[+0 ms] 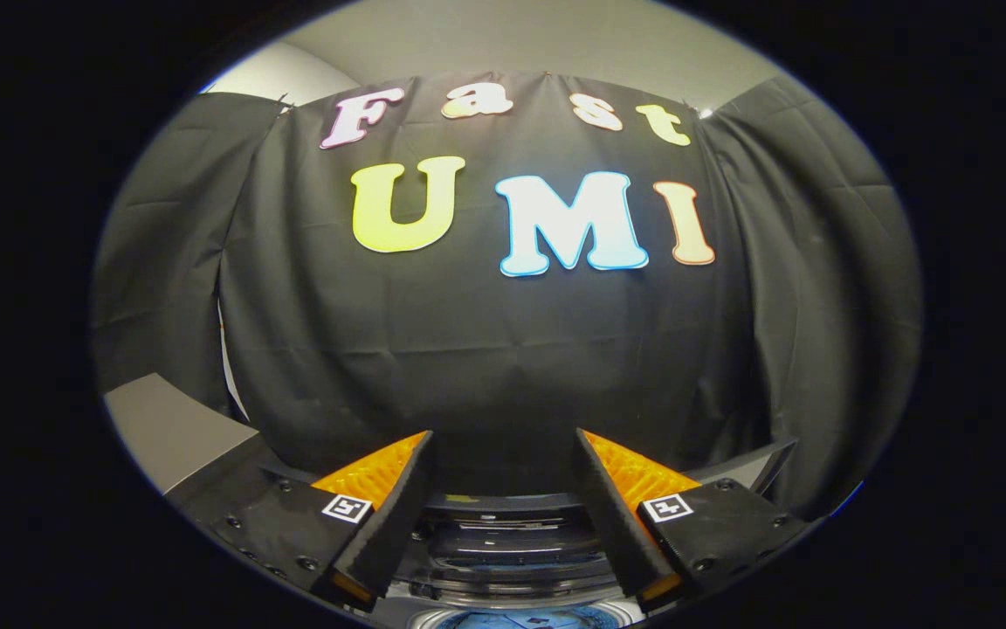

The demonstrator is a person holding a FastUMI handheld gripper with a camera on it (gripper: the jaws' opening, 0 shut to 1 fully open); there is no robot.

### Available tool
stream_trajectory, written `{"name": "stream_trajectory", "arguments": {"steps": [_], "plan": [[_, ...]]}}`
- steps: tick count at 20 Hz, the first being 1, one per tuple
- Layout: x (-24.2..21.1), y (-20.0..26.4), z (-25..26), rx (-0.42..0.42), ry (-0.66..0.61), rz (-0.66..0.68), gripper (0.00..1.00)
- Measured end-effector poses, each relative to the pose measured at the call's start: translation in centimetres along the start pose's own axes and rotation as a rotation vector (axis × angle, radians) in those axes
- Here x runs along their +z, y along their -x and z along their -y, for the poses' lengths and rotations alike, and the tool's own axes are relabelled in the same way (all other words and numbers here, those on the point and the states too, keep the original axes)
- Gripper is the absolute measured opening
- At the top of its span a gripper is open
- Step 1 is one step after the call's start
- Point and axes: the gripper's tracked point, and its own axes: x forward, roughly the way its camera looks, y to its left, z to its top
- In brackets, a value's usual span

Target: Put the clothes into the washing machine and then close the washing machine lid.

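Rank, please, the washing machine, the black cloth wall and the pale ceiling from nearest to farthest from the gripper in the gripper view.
With the gripper open and nothing between its fingers:
1. Washing machine: just below and between the fingers, its top showing there.
2. Black cloth wall: straight ahead, beyond the machine.
3. Pale ceiling: above and behind the cloth's top edge.

matt cloth wall (503, 376), glossy washing machine lid (512, 546)

A creased black cloth wall (503, 349) hangs across the back of the booth, with further black drapes (817, 306) folding in at either side. Above it runs a pale plain ceiling (512, 44). A flat grey panel (167, 428) juts in low beside the side drape.
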Motion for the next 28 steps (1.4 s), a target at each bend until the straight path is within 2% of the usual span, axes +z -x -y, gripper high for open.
{"name": "stream_trajectory", "arguments": {"steps": [9,28], "plan": [[-0.2,3.2,-0.1,-0.004,-0.01,0.087,0.97],[-2.0,9.0,-0.3,-0.012,0.002,0.102,0.97]]}}
